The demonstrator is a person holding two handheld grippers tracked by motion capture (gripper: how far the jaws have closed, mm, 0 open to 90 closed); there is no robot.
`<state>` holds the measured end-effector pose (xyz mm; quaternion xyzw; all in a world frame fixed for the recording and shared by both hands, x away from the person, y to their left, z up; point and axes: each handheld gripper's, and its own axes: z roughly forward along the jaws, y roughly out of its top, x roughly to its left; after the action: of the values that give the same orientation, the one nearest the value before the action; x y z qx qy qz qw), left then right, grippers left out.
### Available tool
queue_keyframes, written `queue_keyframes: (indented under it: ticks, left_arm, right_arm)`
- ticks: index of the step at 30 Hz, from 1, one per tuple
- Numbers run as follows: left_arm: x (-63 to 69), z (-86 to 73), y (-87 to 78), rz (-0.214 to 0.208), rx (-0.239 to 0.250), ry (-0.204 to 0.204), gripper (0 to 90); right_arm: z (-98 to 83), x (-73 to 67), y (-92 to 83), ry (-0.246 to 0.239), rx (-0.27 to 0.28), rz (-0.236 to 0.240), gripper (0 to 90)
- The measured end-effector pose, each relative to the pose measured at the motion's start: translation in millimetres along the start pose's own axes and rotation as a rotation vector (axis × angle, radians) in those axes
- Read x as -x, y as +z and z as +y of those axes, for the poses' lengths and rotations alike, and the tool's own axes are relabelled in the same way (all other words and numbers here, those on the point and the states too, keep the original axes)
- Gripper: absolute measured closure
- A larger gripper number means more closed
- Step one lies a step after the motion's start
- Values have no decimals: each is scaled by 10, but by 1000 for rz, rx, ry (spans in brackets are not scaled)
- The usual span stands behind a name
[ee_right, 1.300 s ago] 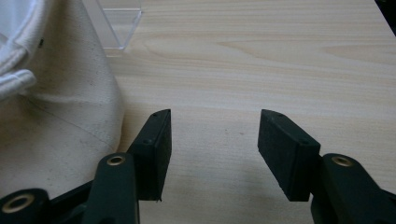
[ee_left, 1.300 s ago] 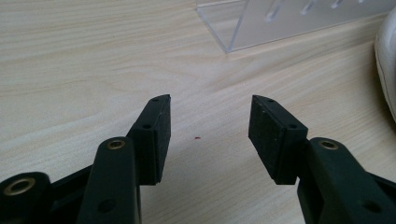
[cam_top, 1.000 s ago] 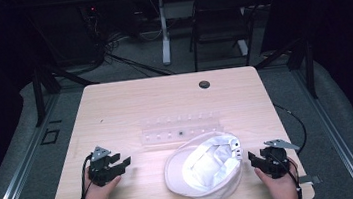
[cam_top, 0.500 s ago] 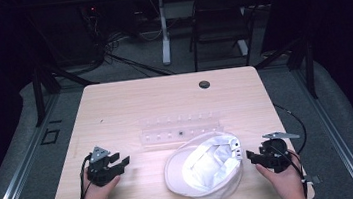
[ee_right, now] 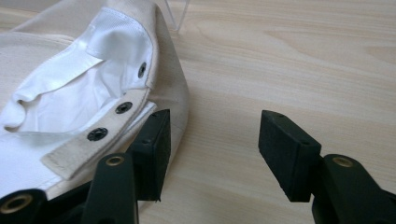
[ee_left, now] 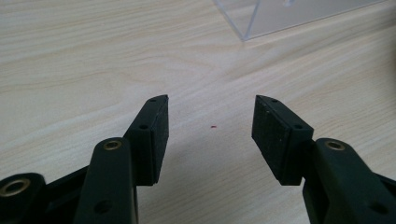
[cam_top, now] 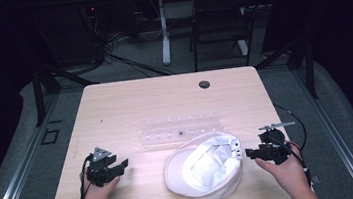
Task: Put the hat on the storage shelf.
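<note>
Listing one white cap [cam_top: 205,170], upturned at the table's [cam_top: 129,102] six o'clock edge, we judge it soft and light, best pinched at its snap strap [ee_right: 100,133], with left gripper [cam_top: 114,165] and right gripper [cam_top: 247,154] both gaping, empty.

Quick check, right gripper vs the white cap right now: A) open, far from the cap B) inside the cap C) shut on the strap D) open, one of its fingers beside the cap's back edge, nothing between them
D: in the right gripper view the right gripper is open with bare table between its fingers, one of them beside the white cap at its snap strap.
</note>
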<state>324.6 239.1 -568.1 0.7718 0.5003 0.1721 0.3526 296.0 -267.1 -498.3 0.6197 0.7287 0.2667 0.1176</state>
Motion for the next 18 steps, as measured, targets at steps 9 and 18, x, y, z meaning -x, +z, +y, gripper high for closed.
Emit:
queue_keyframes:
  ticks: [9, 18]
  left_arm:
    - [-60, -21, -28, 28, -15, -48, 467]
    - [-51, -18, -20, 23, -24, -33, 466]
  right_arm:
    - [130, -65, -65, -36, -23, -25, 435]
    - [356, -130, -192, 17, -102, 50, 496]
